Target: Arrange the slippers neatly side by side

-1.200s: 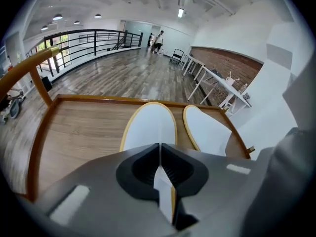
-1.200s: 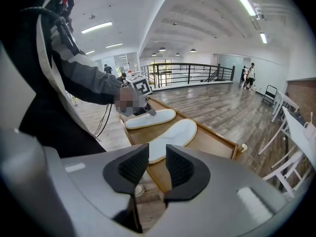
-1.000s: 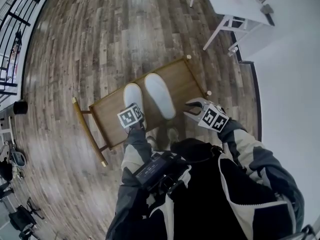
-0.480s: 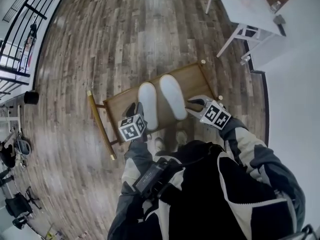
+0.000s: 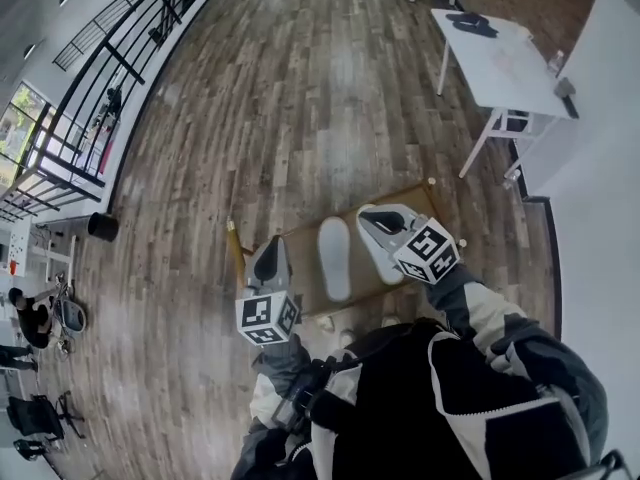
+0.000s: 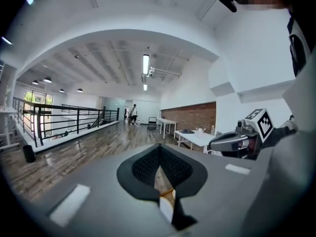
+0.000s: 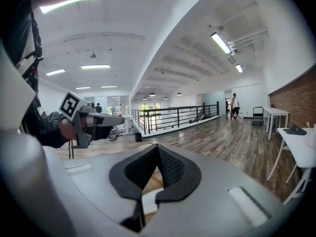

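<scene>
White and soft-looking, the slippers [image 5: 334, 258] lie on a low wooden stand [image 5: 303, 248] close in front of my feet. They are side by side with the toes pointing away, and one of them is partly behind the right gripper [image 5: 368, 215]. I judge that the arranging step is finished or almost finished, because neither gripper holds anything. The left gripper [image 5: 272, 246] hangs above the near-left part of the stand. Its jaws have just been closing and now meet with nothing between them. The right gripper hangs over the right slipper, and its jaws have also just been closing and are together on nothing. The next move, in my opinion, is only a check that heels and toes are level and the two sides are parallel. If one slipper is crooked, I would need to open the jaws again, come down and push or pinch its edge gently. The slippers are long ovals with rounded ends, and I think they will bend easily under a grip. The stand is smooth brown wood with thin rails and small posts at the corners. The floor [image 5: 250, 118] is dark planks with streaky grain. The jaws are grey plastic, with black dimpled pads [image 6: 144, 166].
</scene>
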Action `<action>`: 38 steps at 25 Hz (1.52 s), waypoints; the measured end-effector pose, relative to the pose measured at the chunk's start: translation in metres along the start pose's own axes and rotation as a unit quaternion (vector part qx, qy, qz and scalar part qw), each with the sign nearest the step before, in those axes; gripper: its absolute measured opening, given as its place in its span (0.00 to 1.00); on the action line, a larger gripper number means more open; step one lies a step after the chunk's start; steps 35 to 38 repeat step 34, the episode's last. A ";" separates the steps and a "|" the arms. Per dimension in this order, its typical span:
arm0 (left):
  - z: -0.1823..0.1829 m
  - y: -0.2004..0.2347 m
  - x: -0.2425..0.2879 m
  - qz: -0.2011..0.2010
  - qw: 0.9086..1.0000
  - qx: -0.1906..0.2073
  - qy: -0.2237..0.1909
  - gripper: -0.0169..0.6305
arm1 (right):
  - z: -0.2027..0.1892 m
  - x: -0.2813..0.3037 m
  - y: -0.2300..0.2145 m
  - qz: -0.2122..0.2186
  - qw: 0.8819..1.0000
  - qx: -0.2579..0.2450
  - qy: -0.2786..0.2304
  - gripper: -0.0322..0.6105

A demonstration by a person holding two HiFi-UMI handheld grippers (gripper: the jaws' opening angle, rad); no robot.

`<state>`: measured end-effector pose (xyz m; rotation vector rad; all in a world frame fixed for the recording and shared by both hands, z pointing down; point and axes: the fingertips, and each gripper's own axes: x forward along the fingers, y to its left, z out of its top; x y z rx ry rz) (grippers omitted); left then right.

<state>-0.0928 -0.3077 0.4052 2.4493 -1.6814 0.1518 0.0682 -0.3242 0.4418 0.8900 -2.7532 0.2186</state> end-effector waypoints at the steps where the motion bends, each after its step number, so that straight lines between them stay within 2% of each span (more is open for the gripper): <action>1: 0.007 0.001 -0.003 -0.001 1.000 0.004 -0.006 0.05 | 0.012 0.002 0.001 -0.013 1.000 0.002 -0.008 0.05; 7: 0.027 0.012 -0.010 -0.011 1.000 0.007 -0.027 0.05 | 0.048 0.009 0.009 -0.061 0.997 0.019 -0.030 0.05; 16: 0.044 0.013 -0.013 -0.031 0.999 0.009 -0.044 0.05 | 0.053 0.000 0.010 -0.107 0.994 0.001 -0.030 0.05; 38: 0.045 0.002 -0.003 -0.049 0.998 0.007 -0.043 0.05 | 0.051 -0.009 0.005 -0.127 0.992 -0.005 -0.027 0.05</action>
